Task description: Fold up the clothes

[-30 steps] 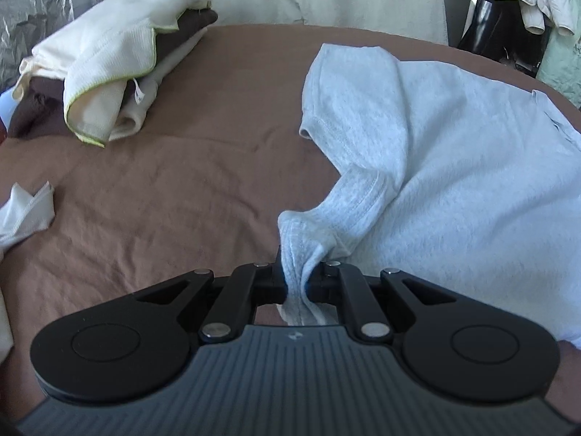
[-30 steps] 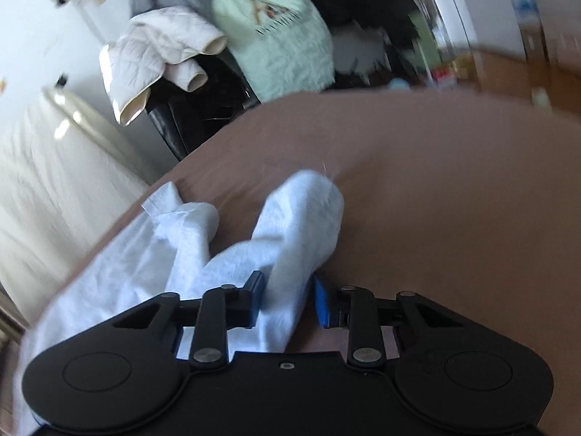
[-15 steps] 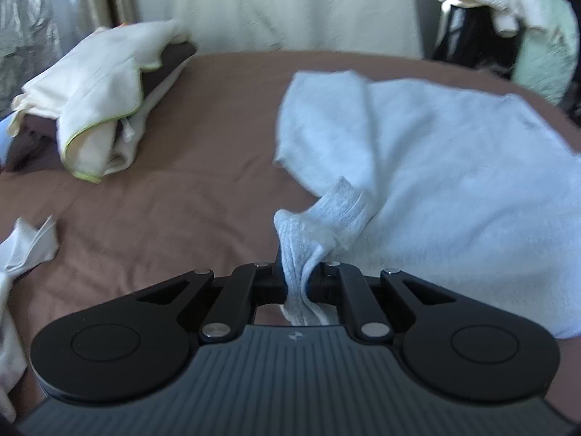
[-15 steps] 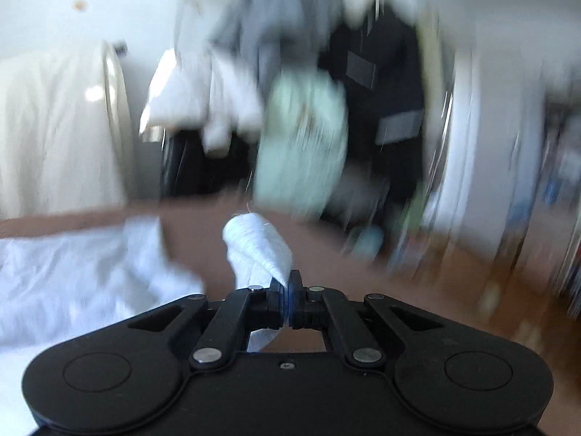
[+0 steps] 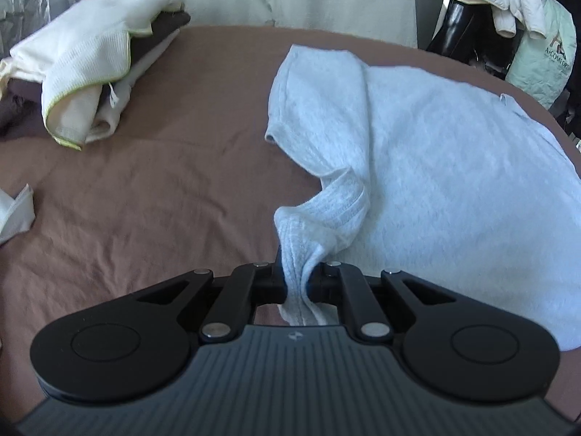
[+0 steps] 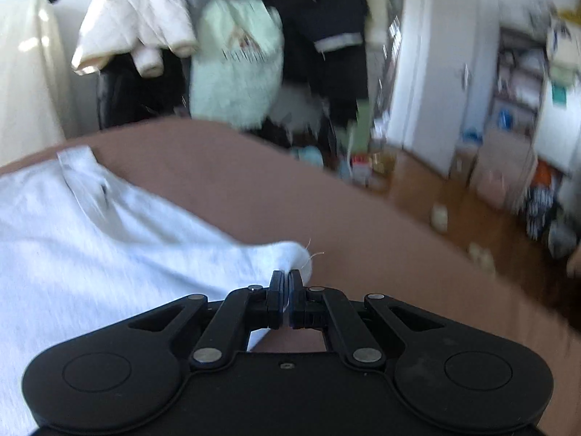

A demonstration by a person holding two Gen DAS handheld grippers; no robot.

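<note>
The pale grey sweatshirt (image 5: 454,167) lies spread on the brown bed (image 5: 163,189), its ribbed cuff clamped in the left gripper (image 5: 297,287) and a corner pinched in the right gripper (image 6: 289,301).

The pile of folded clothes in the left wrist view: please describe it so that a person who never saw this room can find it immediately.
Start from the brown bed sheet that fills the view, and look to its far left corner, near the curtain. The pile of folded clothes lies there, well apart from the light grey sweatshirt. Only it is stacked: a cream waffle cloth with a lime-green edge lies over dark brown garments.
</note>
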